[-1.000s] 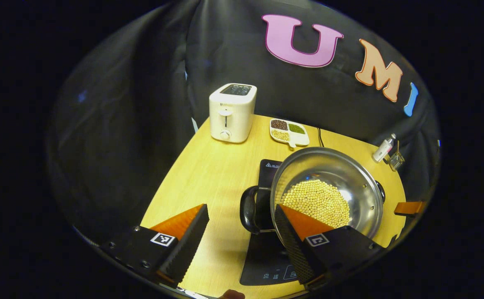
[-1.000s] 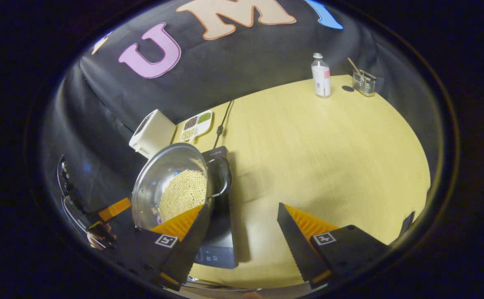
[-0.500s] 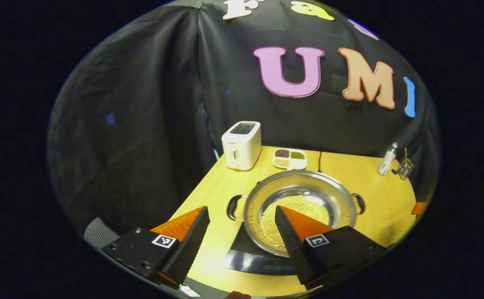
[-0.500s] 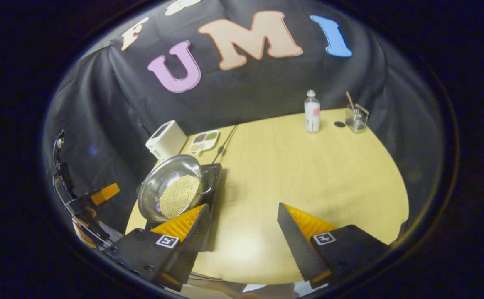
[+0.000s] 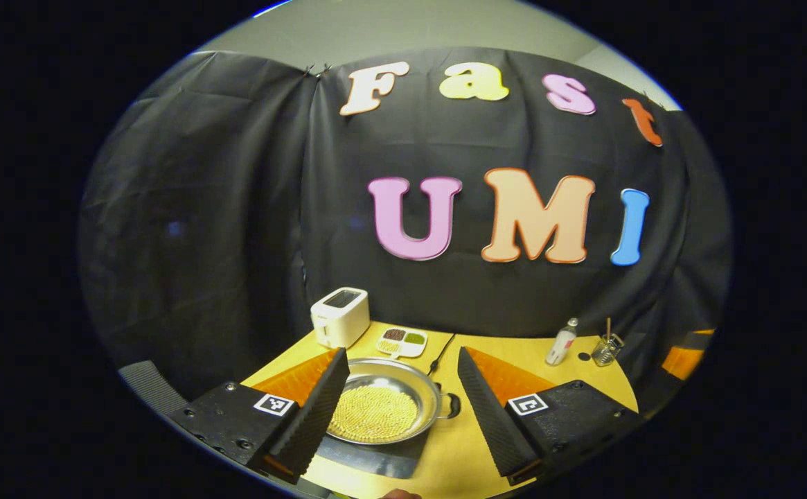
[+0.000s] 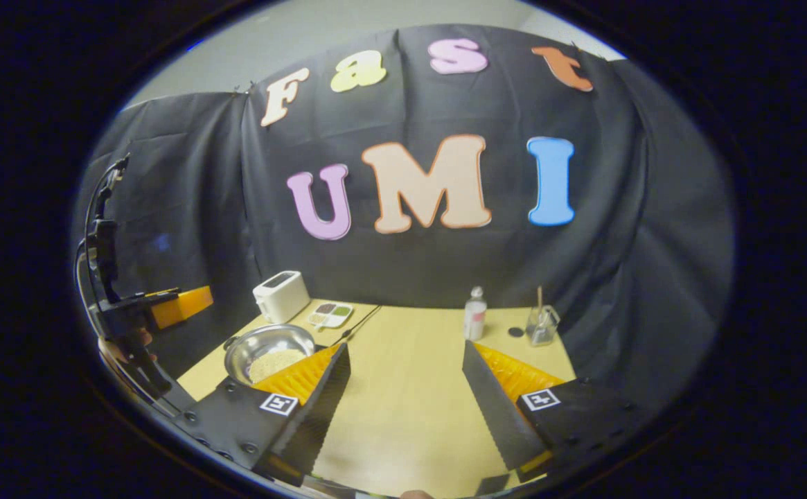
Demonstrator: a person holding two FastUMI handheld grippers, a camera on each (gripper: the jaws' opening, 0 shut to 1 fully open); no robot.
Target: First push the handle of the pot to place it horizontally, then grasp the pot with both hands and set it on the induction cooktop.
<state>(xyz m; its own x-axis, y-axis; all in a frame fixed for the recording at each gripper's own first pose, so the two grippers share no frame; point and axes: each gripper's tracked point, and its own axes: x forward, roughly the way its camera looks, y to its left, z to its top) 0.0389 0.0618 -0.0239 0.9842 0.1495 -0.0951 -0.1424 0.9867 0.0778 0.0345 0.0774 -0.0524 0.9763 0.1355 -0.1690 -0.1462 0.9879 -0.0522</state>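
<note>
On the black induction cooktop (image 5: 375,454) at the near left part of the wooden table (image 5: 514,353) sits the steel pot (image 5: 384,409), level and flat on the glass, with a bed of pale yellow beans (image 5: 373,414) covering its bottom; one dark loop handle (image 5: 450,405) sticks out sideways from its rim, which fits the handle having been laid horizontal so the pot could be gripped from both sides. To judge from how it rests, the placing step looks finished. The left gripper (image 5: 397,395) is held above and short of the pot, its two fingers spread wide with nothing between them, and the pot shows in the gap between them. The right gripper (image 6: 406,395) is likewise wide open and empty, raised over bare tabletop to the pot's right. In the right gripper view the other gripper and a bit of the hand (image 6: 122,343) holding it show at the far left, well clear of the pot. Along the back edge stand a white toaster (image 5: 339,317), a divided dish of sorted beans (image 5: 401,340), a small clear bottle (image 5: 562,342) and a glass holder with a stick (image 5: 605,348), all well apart from the cooktop; a black cord (image 5: 441,351) runs from it toward the wall. Each gripper carries small square markers, not text. The cooktop's markings and the bottle's label are too small to read.
</note>
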